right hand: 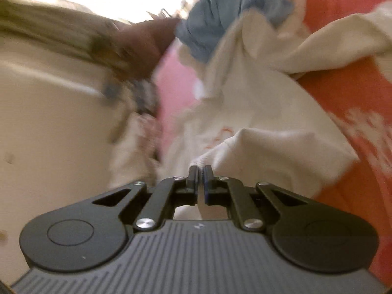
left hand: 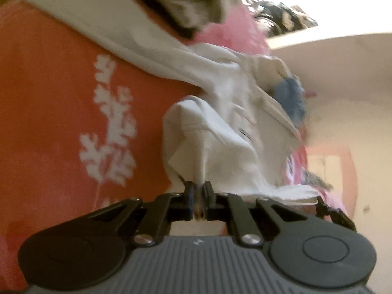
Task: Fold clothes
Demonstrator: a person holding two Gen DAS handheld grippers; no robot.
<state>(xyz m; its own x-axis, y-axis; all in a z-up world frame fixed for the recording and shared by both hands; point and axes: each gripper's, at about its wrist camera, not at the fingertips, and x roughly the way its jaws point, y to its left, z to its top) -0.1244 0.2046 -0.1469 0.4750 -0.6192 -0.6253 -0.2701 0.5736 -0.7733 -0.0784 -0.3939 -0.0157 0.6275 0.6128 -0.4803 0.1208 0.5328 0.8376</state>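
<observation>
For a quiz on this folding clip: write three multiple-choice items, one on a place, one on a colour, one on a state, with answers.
1. Where does the white garment lie?
A. on the orange sheet with a white leaf print
B. in a basket
C. on a hanger

2. What colour is the bunched cloth beyond the white garment?
A. green
B. blue
C. black

3. How does the left claw stand?
A. wide open
B. shut on the white garment
C. shut on nothing

Answers: 1 A, orange print surrounds the garment; 2 B, it shows blue in both views; 3 B, white fabric is pinched between the closed fingers.
</observation>
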